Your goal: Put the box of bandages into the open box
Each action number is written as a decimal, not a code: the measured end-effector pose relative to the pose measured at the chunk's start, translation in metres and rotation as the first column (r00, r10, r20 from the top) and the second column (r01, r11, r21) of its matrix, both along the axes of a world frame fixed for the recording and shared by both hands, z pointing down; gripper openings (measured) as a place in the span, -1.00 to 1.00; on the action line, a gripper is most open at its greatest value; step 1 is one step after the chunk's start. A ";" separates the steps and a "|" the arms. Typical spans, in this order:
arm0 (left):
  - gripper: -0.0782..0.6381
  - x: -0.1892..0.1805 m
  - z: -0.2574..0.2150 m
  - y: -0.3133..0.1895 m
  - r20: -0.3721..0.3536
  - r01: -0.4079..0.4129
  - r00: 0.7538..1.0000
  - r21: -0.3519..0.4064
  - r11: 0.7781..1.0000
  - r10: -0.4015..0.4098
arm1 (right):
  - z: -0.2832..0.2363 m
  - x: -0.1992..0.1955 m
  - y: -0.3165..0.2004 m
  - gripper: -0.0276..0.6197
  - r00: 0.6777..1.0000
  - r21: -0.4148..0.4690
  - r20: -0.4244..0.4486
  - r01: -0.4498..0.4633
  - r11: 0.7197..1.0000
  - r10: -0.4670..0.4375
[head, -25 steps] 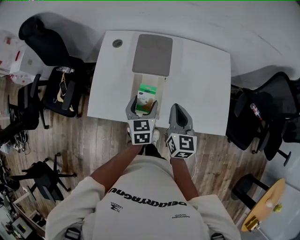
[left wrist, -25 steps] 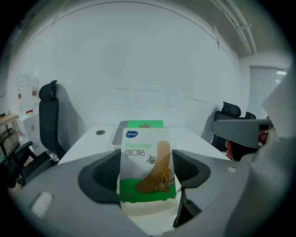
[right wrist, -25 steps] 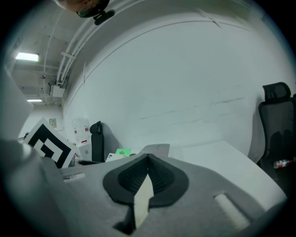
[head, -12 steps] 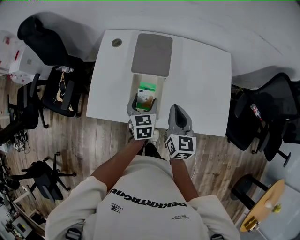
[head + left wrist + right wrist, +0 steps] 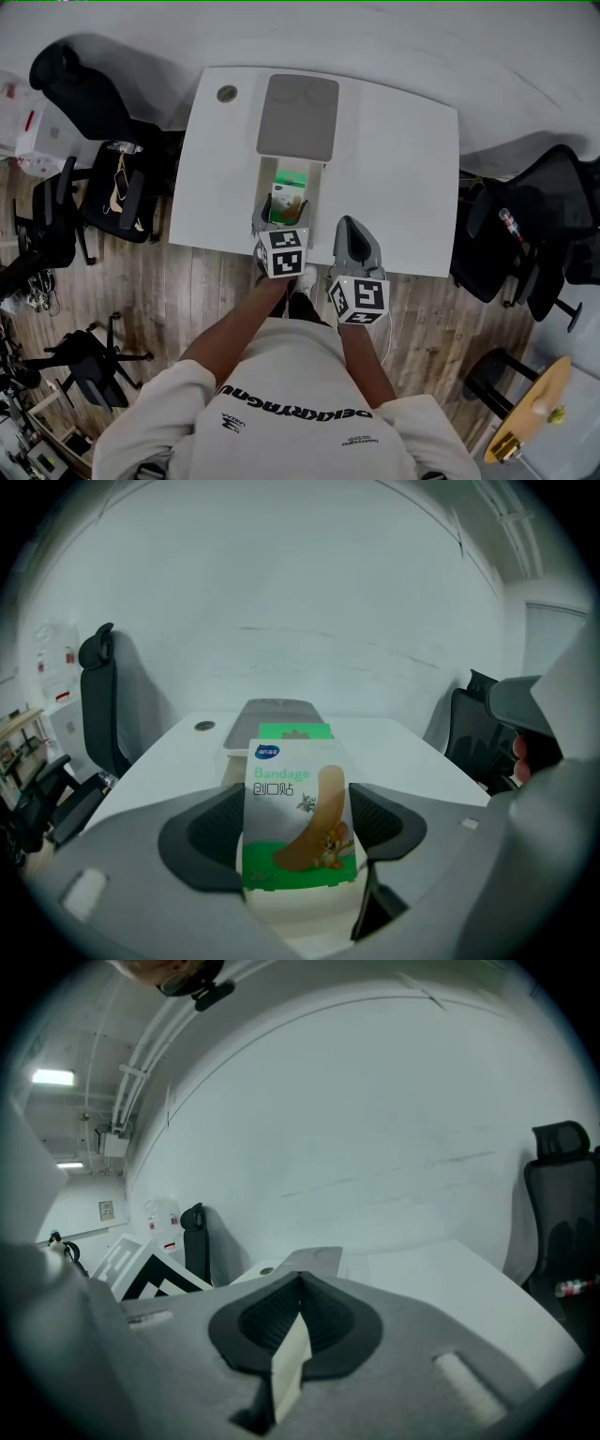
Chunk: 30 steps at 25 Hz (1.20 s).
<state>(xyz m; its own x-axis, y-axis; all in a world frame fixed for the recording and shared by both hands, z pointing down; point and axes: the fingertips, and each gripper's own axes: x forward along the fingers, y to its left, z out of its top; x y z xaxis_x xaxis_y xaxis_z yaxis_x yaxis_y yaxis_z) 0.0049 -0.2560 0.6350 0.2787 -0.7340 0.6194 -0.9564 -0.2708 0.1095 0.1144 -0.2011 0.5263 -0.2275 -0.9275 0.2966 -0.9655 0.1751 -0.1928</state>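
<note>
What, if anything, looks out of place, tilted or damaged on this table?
Nothing stands out. The bandage box is upright and undented between the pads of the left gripper, over or just inside the open box on the white table. The grey lid lies flat behind it. The right gripper is shut and empty.

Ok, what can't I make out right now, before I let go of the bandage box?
- Floor of the open box: left gripper view, behind the bandage box and the left hand-held gripper; head view, too small.
- Underside of the bandage box, resting or not: hidden likewise.
- Body of the open box: right gripper view, behind the shut right hand-held gripper; only the grey lid shows.
</note>
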 end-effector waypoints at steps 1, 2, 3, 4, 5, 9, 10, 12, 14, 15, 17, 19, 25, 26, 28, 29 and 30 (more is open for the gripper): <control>0.21 0.000 0.001 0.000 0.004 0.000 1.000 -0.005 1.000 0.000 | 0.001 0.000 0.000 -0.92 1.000 -0.001 0.000 0.000 1.000 0.000; 0.21 0.001 0.003 0.000 0.007 0.000 1.000 -0.010 1.000 0.000 | 0.001 0.001 0.000 -0.92 1.000 -0.002 0.000 0.000 1.000 0.000; 0.21 0.002 0.006 -0.001 0.007 0.001 1.000 -0.016 1.000 -0.001 | 0.001 0.001 0.000 -0.92 1.000 -0.004 0.000 0.000 1.000 0.000; 0.21 0.002 0.009 -0.001 0.007 0.003 1.000 -0.023 1.000 -0.002 | 0.002 0.001 -0.001 -0.92 1.000 -0.005 0.000 0.000 1.000 0.000; 0.21 0.002 0.011 -0.002 0.010 0.004 1.000 -0.030 1.000 -0.004 | 0.002 0.001 -0.001 -0.92 1.000 -0.006 0.001 0.000 1.000 0.000; 0.21 0.003 0.020 -0.006 0.023 0.001 1.000 -0.048 0.999 0.000 | 0.002 0.000 -0.003 -0.92 1.000 -0.003 0.001 0.002 1.000 -0.002; 0.21 0.003 0.021 -0.006 0.026 0.001 1.000 -0.052 0.999 0.001 | 0.002 0.000 -0.003 -0.92 1.000 -0.003 0.002 0.003 1.000 -0.003; 0.21 0.002 0.025 -0.006 0.033 0.001 0.999 -0.064 0.998 0.001 | 0.002 0.000 -0.003 -0.92 1.000 -0.006 0.004 0.003 1.000 -0.003; 0.21 0.002 0.030 -0.007 0.040 0.000 0.999 -0.077 0.997 0.003 | 0.003 0.001 -0.003 -0.92 1.000 -0.007 0.005 -0.001 1.000 0.001; 0.21 0.002 0.033 -0.009 0.042 -0.001 0.999 -0.084 0.996 0.005 | 0.003 0.002 -0.004 -0.92 1.000 -0.007 0.005 -0.003 1.000 0.003; 0.21 0.003 0.039 -0.009 0.045 -0.003 0.999 -0.100 0.995 0.008 | 0.004 0.004 -0.004 -0.92 1.000 -0.009 0.005 -0.006 1.000 0.006; 0.21 0.003 0.044 -0.009 0.049 0.000 0.999 -0.116 0.993 0.006 | 0.005 0.006 -0.005 -0.92 1.000 -0.011 0.006 -0.010 1.000 0.010; 0.21 0.003 0.052 -0.013 0.059 0.006 0.998 -0.140 0.990 0.003 | 0.006 0.007 -0.006 -0.92 1.000 -0.014 0.005 -0.012 1.000 0.012; 0.21 0.003 0.053 -0.014 0.061 0.007 0.998 -0.146 0.989 0.002 | 0.007 0.007 -0.006 -0.92 1.000 -0.016 0.005 -0.012 1.000 0.012; 0.21 0.002 0.057 -0.015 0.067 0.009 0.998 -0.158 0.987 0.001 | 0.007 0.006 -0.006 -0.92 1.000 -0.018 0.004 -0.011 1.000 0.011; 0.21 0.001 0.058 -0.016 0.070 0.009 0.998 -0.162 0.987 0.002 | 0.007 0.006 -0.006 -0.92 1.000 -0.019 0.003 -0.011 1.000 0.011; 0.21 0.000 0.060 -0.017 0.072 0.009 0.997 -0.165 0.986 0.003 | 0.007 0.006 -0.006 -0.92 1.000 -0.018 0.003 -0.012 1.000 0.012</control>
